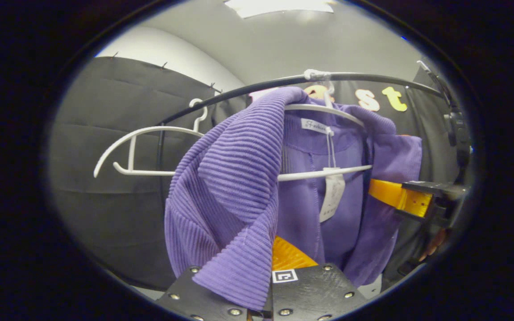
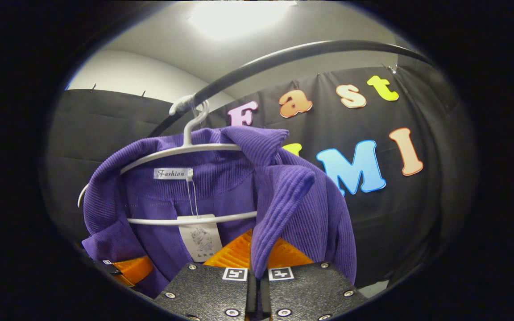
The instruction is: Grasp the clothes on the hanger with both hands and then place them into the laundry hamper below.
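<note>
I see the purple ribbed cardigan (image 1: 239, 187) hanging on its white hanger (image 2: 185, 151) from the black rail (image 1: 373, 78). My left gripper (image 1: 268, 263) and right gripper (image 2: 257, 263) are each closed tight, pinching a front edge of the knit.

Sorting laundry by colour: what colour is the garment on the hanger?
Purple, with a ribbed knit texture; the garment shows best in the right gripper view.
</note>
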`<action>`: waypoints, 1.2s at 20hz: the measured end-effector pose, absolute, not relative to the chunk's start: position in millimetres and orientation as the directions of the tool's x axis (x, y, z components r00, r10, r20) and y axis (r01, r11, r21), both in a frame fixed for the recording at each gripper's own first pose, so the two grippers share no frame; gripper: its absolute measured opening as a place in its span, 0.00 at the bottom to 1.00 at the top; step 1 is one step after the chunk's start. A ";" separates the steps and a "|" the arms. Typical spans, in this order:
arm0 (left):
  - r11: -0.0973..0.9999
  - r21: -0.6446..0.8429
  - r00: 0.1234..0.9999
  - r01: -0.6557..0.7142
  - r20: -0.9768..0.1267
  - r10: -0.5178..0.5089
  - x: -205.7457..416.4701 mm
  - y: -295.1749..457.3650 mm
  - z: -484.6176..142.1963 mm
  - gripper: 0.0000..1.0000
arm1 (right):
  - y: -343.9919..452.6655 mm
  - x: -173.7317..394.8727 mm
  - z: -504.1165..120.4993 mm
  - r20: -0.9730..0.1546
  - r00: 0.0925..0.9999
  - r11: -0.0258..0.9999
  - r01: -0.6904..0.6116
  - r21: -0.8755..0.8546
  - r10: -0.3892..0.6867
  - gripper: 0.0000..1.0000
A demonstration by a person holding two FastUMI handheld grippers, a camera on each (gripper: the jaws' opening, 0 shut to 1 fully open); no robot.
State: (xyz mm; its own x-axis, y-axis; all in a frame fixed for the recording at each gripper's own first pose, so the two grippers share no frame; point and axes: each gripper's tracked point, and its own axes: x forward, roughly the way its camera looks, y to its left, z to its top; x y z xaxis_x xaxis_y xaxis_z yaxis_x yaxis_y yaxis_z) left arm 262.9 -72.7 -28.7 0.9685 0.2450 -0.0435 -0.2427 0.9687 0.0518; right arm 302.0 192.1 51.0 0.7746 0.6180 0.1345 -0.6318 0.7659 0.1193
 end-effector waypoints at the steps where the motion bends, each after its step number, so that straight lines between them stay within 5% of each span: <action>1: 0.969 0.065 0.970 -0.239 -0.038 0.242 259.9 -70.6 -24.5 0.09 | 189.9 299.7 61.1 0.161 0.773 0.767 -0.632 0.116 0.613 0.01; 9: 0.965 0.094 0.970 -0.243 0.022 0.242 226.5 -50.4 26.6 0.08 | 161.2 305.1 136.5 0.340 0.769 0.811 -0.585 0.034 0.541 0.03; 24: 0.929 0.010 0.919 -0.369 0.154 0.363 183.3 51.9 127.7 0.06 | 123.3 343.1 158.9 0.410 0.778 0.869 -0.488 -0.083 0.476 0.02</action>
State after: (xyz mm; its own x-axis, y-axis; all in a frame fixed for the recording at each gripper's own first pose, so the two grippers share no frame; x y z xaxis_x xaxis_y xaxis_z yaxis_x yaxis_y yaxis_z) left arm 183.3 51.9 127.7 0.9188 0.3635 0.1536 -0.3693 0.9293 0.0099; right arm 343.1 123.3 158.9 0.7779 0.4762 0.4101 -0.4881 0.8688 -0.0831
